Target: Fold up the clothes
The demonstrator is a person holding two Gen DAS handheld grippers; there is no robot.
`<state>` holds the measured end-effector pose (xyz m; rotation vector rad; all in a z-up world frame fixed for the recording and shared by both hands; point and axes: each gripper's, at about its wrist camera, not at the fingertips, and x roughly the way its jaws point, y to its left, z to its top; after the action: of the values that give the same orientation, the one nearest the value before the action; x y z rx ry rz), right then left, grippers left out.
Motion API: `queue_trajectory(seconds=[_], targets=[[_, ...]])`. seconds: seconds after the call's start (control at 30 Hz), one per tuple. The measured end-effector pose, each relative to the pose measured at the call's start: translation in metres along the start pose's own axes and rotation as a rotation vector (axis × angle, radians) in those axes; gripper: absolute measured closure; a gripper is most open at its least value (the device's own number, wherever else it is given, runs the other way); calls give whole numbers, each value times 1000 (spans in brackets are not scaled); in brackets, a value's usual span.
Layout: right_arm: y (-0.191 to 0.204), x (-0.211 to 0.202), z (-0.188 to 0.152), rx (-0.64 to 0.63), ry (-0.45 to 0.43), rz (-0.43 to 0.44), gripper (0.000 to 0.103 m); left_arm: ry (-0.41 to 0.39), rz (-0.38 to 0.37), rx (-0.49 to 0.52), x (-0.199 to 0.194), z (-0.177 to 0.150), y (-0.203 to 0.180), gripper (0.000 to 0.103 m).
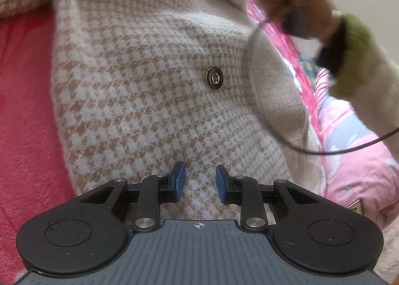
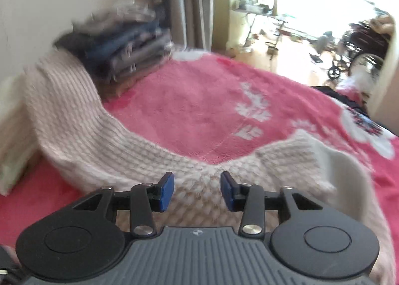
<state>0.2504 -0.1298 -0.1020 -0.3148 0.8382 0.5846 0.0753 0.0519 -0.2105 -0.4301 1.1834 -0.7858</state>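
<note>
Since the thick houndstooth jacket (image 1: 154, 80) spread on the pink blanket (image 2: 199, 100) looks soft, floppy and fairly heavy, I'd pinch its hem or lapel edge; left gripper (image 1: 200, 182) and right gripper (image 2: 197, 191) hover, jaws apart, empty.

Left gripper (image 1: 200, 180), right gripper (image 2: 197, 191): black linkages, blue pads, grey ribbed housing; green-cuffed white sleeve (image 1: 354, 60).

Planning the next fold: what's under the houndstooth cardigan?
The houndstooth cardigan lies on a pink fleece blanket, bare to its left and beyond it in the right wrist view. A pink quilt shows at its right edge. Whatever lies beneath its middle is covered.
</note>
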Motion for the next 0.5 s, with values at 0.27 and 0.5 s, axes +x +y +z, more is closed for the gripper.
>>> queue_trajectory(seconds=[0.27,0.5], targets=[[-72,26,-16,291,151,-30,61,1,-82,-73,1,2,18,76],[-92,58,68,493,183,-33,36,29,-106,-91,6,9,24,76]])
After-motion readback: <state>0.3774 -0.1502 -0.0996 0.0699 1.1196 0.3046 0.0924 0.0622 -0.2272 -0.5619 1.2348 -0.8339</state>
